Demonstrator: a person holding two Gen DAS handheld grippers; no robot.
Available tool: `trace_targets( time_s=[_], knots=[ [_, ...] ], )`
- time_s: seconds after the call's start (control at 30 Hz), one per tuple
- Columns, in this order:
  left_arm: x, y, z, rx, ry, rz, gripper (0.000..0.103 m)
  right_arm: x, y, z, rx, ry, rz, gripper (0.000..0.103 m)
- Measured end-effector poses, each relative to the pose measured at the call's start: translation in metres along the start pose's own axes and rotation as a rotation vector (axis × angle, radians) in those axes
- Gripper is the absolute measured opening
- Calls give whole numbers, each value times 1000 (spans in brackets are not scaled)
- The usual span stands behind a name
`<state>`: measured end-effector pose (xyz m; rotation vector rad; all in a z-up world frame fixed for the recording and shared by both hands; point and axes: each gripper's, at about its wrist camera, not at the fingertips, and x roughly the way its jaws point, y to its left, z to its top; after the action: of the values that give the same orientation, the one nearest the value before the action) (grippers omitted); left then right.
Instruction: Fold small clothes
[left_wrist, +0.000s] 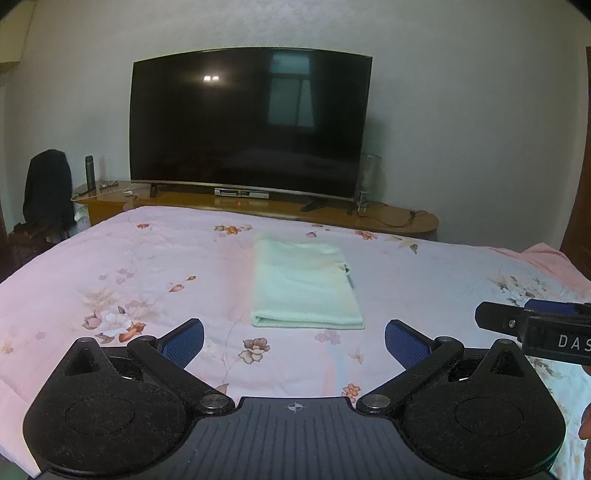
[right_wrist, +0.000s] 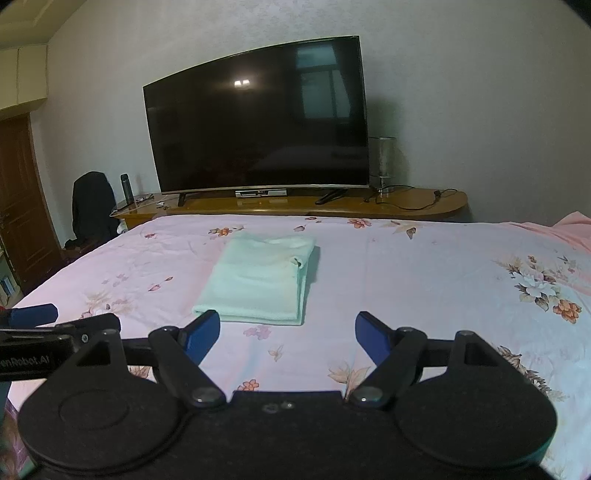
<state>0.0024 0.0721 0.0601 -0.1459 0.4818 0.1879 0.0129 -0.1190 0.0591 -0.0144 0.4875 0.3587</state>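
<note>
A: Folded pale mint-green cloth (left_wrist: 304, 282), flat rectangle, several layers stacked, lying mid-bed on the pink floral quilted bedspread (left_wrist: 147, 266). Fold edge toward the cameras, a small dark tag or loop at the right side.

B: Confirmed from the right wrist view. Same mint cloth (right_wrist: 258, 280), just ahead and a little left of the right tongs (right_wrist: 288, 336). Not touching.

A: Left tongs (left_wrist: 294, 341) spread wide, blue pads (left_wrist: 184, 341) apart, nothing between them but bedspread. Hovering short of the cloth's near edge.

B: Right tongs likewise wide open, empty, blue pads (right_wrist: 201, 334) clear of the fabric. Seen also at the right margin of the left wrist view (left_wrist: 532, 319), side by side with the left pair.

A: Beyond the bed: large black curved television (left_wrist: 251, 122), screen dark, on a low glossy wooden stand (left_wrist: 399, 218). Silver set-top box (left_wrist: 242, 192) under the screen.

B: Dark slim flask (right_wrist: 126, 188) upright at the stand's left end, spectacles (right_wrist: 144, 198) beside it. Clear glass-shaded lamp (right_wrist: 382, 158) at the right, black cable (right_wrist: 417, 201) trailing along the wood.

A: Dark garment draped over a chair (left_wrist: 48, 188) left of the stand. Brown wooden door (right_wrist: 22, 206) farther left in the right view.
</note>
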Motion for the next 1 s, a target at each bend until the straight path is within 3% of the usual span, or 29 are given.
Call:
trace_targets(
  time_s=[1.0],
  knots=[
    [12,3,6,4,-4,-16,103,7,3,10,-31,-7,-3,80]
  ],
)
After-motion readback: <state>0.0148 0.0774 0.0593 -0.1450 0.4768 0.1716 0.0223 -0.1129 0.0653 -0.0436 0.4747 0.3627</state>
